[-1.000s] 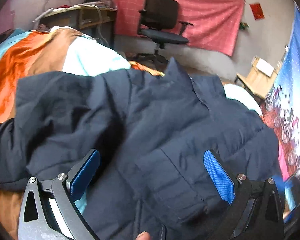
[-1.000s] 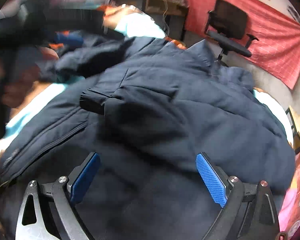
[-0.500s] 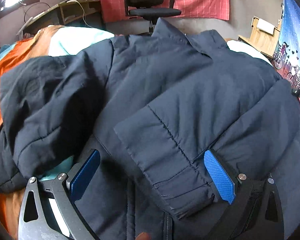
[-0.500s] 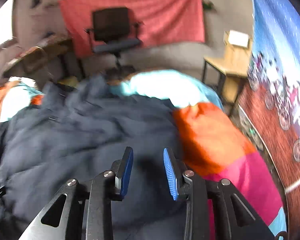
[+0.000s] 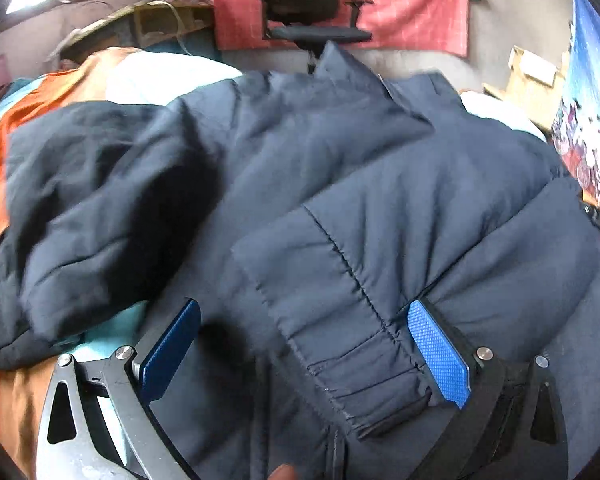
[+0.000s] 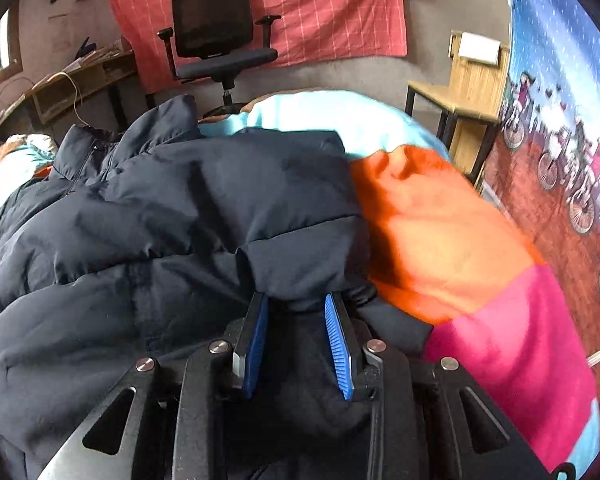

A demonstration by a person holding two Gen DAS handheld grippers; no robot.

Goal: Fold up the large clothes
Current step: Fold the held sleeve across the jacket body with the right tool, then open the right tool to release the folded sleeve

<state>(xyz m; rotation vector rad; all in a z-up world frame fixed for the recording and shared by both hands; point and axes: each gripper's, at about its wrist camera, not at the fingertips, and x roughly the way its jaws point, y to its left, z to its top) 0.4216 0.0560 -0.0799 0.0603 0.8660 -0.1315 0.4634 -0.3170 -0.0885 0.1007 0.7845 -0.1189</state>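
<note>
A large dark navy padded jacket (image 5: 340, 168) lies spread on a bed; it also shows in the right wrist view (image 6: 160, 220). One sleeve is folded across the front, its cuff (image 5: 360, 368) lying between the wide-open jaws of my left gripper (image 5: 304, 352), which hovers just above it. My right gripper (image 6: 296, 308) is nearly shut, pinching a fold of the jacket's right edge between its blue pads. The other sleeve (image 5: 92, 216) bunches at the left.
The bed has a striped cover in orange, teal and pink (image 6: 440, 240). An office chair (image 6: 216, 40) and red wall cloth stand behind. A wooden desk (image 5: 148, 28) is at the far left, a wooden side table (image 6: 472, 92) and patterned wall hanging at the right.
My right gripper swung from over the jacket's middle to its right edge and closed on a fold there. My left gripper stayed open, moving slightly over the folded sleeve's cuff.
</note>
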